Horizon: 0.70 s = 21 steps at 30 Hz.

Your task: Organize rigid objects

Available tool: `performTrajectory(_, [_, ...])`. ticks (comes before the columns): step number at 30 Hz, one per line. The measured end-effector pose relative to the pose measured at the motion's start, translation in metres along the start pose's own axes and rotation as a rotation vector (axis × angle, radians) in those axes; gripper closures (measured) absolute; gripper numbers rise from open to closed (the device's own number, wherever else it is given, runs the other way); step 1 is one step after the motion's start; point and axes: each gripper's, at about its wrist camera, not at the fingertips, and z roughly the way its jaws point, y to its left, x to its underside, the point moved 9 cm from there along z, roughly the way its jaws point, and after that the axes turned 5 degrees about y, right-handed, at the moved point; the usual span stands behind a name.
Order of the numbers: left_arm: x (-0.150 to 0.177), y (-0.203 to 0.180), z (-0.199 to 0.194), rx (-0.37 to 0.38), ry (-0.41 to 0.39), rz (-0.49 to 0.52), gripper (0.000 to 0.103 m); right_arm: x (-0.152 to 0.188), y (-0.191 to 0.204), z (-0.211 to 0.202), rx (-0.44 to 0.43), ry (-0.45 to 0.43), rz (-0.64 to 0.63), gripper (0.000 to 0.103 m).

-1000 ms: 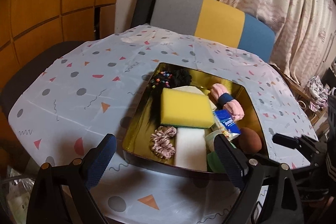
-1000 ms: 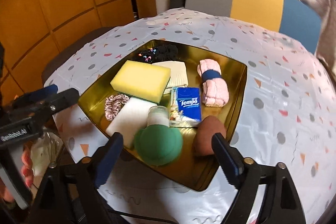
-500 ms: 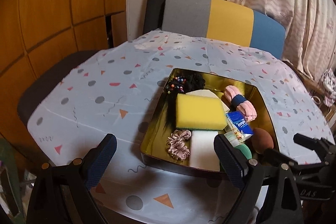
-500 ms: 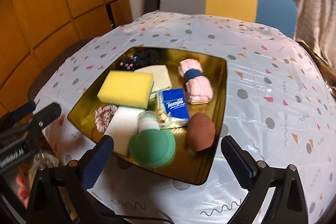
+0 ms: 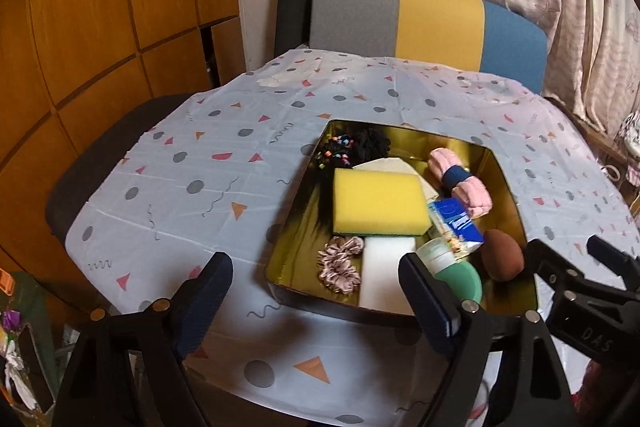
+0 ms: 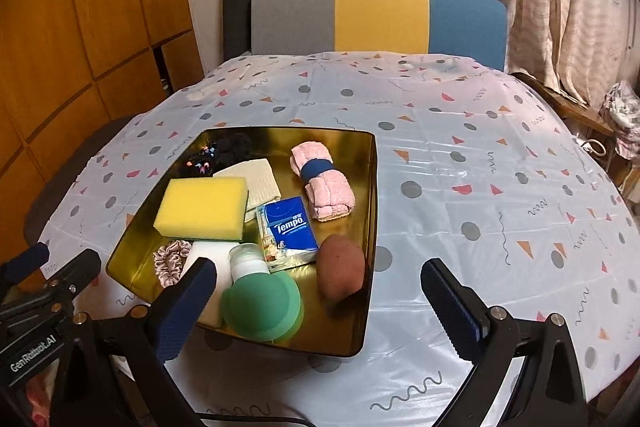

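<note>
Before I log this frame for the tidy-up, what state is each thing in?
Gold tray: flat on the tablecloth, full.
Yellow sponge: lying flat, overlapping a cream cloth.
Tempo tissue pack: sealed, face up.
Pink towel: rolled, banded in blue.
Green bottle: on its side.
Left gripper: jaws open, just narrowed, empty.
Right gripper: jaws open, empty.

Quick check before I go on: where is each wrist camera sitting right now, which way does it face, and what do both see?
Left wrist: near table edge, left of the gold tray, angled down; own left gripper open, right gripper at frame right.
Right wrist: near edge behind the tray's near right corner, angled down; own right gripper open, left gripper at frame left.
Shared: tray, yellow sponge, green bottle, striped chair.
</note>
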Motion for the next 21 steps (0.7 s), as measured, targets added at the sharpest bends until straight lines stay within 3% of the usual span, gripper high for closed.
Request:
performTrajectory(9, [-0.0019, -0.0036, 0.0037, 0.003, 0.029, 0.000, 0.030, 0.0035, -0.0001, 0.0007, 0.019, 0.011, 0.021, 0.000])
performTrajectory(21, [-0.0017, -0.0078, 0.0025, -0.013, 0.021, 0.028, 0.030, 0.0075, -0.0016, 0.0047, 0.030, 0.038, 0.047, 0.000])
